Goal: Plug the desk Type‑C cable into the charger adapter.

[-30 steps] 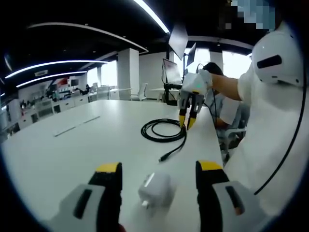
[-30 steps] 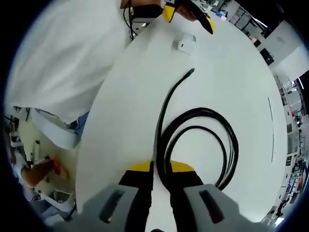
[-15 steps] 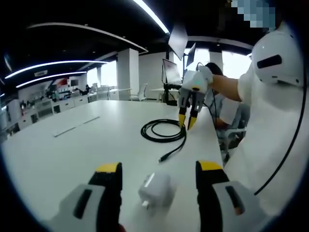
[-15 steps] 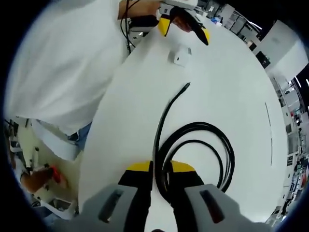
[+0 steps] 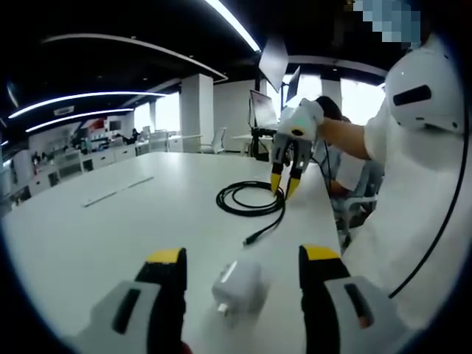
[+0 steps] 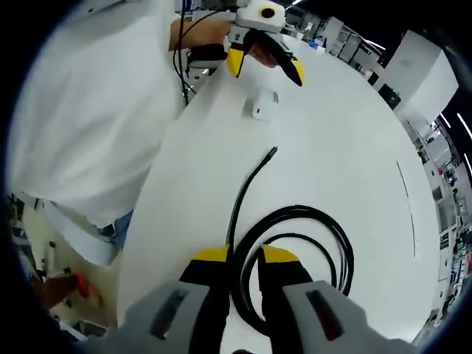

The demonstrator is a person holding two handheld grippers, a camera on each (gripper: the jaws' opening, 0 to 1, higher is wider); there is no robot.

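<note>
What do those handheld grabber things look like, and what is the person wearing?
Each gripper has a light grey body, two black jaws and yellow tips: the left gripper and the right gripper look alike. A thin black cable runs over the person's white shirt, which has short sleeves.

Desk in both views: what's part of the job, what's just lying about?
Job: black Type-C cable, loosely coiled; its free plug end; white charger adapter; left tool, open around the adapter; right tool.
Lying about: monitor, chair, thin strip on the desk.
</note>
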